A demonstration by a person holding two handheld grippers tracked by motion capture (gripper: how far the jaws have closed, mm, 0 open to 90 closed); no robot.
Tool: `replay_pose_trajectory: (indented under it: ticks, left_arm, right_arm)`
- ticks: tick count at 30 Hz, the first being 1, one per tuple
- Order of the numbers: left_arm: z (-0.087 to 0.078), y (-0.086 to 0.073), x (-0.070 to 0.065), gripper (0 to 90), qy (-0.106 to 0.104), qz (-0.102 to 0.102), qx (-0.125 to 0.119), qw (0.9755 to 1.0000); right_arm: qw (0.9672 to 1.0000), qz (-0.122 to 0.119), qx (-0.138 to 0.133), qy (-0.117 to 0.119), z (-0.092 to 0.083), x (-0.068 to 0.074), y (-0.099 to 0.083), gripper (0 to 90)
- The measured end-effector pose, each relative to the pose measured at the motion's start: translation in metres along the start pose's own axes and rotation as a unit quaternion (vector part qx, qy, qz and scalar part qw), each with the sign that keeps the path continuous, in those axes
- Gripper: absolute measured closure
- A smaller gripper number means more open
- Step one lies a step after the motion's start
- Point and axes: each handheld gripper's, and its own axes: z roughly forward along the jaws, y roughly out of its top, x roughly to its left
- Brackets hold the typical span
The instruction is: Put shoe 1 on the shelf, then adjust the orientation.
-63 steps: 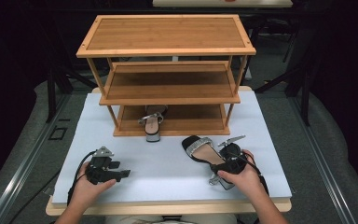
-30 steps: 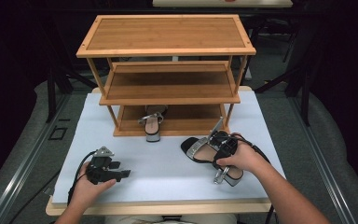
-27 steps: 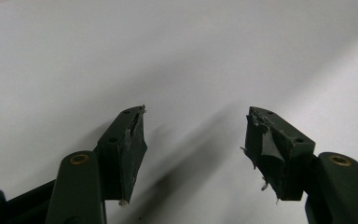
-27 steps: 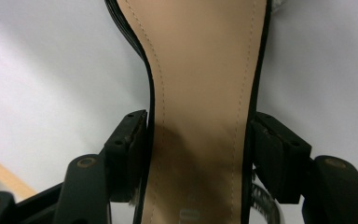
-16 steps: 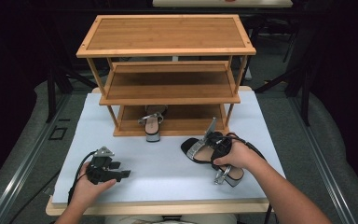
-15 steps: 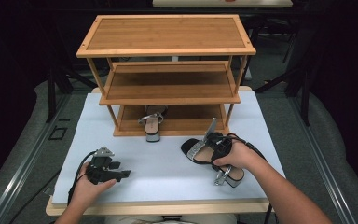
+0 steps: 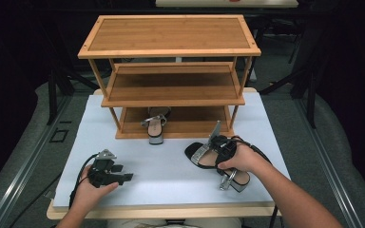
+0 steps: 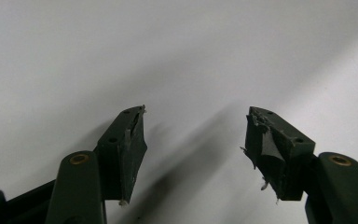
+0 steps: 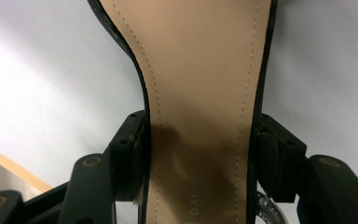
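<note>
The right gripper (image 7: 217, 148) has its 2 jaws closed on the waist of a heeled sandal (image 7: 218, 164) lying on the white table (image 7: 171, 161); in the right gripper view the tan insole (image 9: 200, 93) runs straight out between the jaws, each pad pressed to one black edge of the sole. The sandal's toe points away from that gripper toward the left, its silver block heel (image 7: 235, 179) back under the person's right hand (image 7: 240, 159). Just ahead of the right gripper stands a 3-tier wooden rack (image 7: 171, 76). Its bottom shelf holds 1 matching sandal (image 7: 155, 124); the 2 upper shelves are bare. Well off to the left, the left gripper (image 7: 123, 173) rests low over the table, jaws spread apart around nothing.
</note>
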Motion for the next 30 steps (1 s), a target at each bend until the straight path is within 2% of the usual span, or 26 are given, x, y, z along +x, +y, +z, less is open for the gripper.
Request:
replay_pose_trajectory:
  ticks: [3, 6, 7, 8, 10, 12, 15, 16, 21, 22, 24, 25, 27, 28, 30]
  left_arm:
    - [-0.001, 0.0, 0.0, 37.5, 0.001, -0.002, -0.002, 1.0]
    - [-0.001, 0.0, 0.001, 37.5, 0.0, -0.001, -0.002, 1.0]
    - [-0.001, 0.0, 0.001, 37.5, -0.001, -0.002, -0.002, 1.0]
    - [-0.001, 0.0, 0.001, 37.5, 0.0, -0.003, -0.003, 1.0]
    - [-0.001, 0.0, 0.001, 37.5, -0.001, -0.004, -0.004, 1.0]
    - [0.0, 0.0, 0.001, 37.5, -0.002, -0.004, -0.003, 1.0]
    - [-0.001, -0.001, 0.001, 37.5, -0.002, -0.006, -0.002, 1.0]
    - [-0.002, -0.001, 0.002, 37.5, -0.003, -0.006, -0.004, 1.0]
    - [-0.002, -0.001, 0.002, 37.5, -0.002, -0.006, -0.004, 1.0]
    - [-0.001, -0.001, 0.002, 37.5, -0.003, -0.006, -0.004, 1.0]
    - [-0.002, -0.001, 0.002, 37.5, -0.004, -0.005, -0.004, 1.0]
    - [-0.002, -0.001, 0.002, 37.5, -0.003, -0.006, -0.004, 1.0]
    - [-0.002, -0.001, 0.002, 37.5, -0.003, -0.007, -0.004, 1.0]
    - [-0.001, -0.001, 0.003, 37.5, -0.003, -0.008, -0.003, 1.0]
    - [-0.001, -0.001, 0.004, 37.5, -0.003, -0.007, -0.002, 1.0]
  right_arm:
    - [1.0, 0.002, -0.002, -0.004, -0.001, 0.001, -0.001, 42.0]
    - [0.9995, 0.016, -0.028, 0.001, -0.01, -0.001, -0.003, 42.2]
    - [0.9995, 0.016, -0.028, 0.001, -0.01, -0.001, -0.003, 42.2]
    - [0.9989, 0.021, -0.04, 0.014, -0.014, -0.002, -0.004, 42.2]
    - [0.9986, 0.023, -0.046, 0.01, -0.016, -0.001, -0.003, 42.2]
    - [0.9985, 0.023, -0.049, 0.002, -0.018, 0.001, -0.002, 42.2]
    - [0.9988, 0.024, -0.042, 0.009, -0.021, 0.001, 0.0, 42.2]
    - [0.9979, 0.026, -0.059, 0.004, -0.023, 0.002, 0.001, 42.2]
    - [0.9964, 0.034, -0.077, 0.015, -0.03, 0.002, 0.005, 42.2]
    - [0.9953, 0.042, -0.085, 0.017, -0.033, 0.002, 0.008, 42.2]
    - [0.9945, 0.05, -0.092, 0.01, -0.034, 0.001, 0.011, 42.2]
    - [0.9937, 0.052, -0.096, 0.026, -0.034, -0.001, 0.013, 42.2]
    - [0.9933, 0.055, -0.098, 0.025, -0.034, -0.002, 0.015, 42.2]
    - [0.9923, 0.068, -0.103, 0.012, -0.033, -0.002, 0.019, 42.2]
    - [0.9912, 0.077, -0.106, 0.014, -0.031, -0.004, 0.025, 42.2]
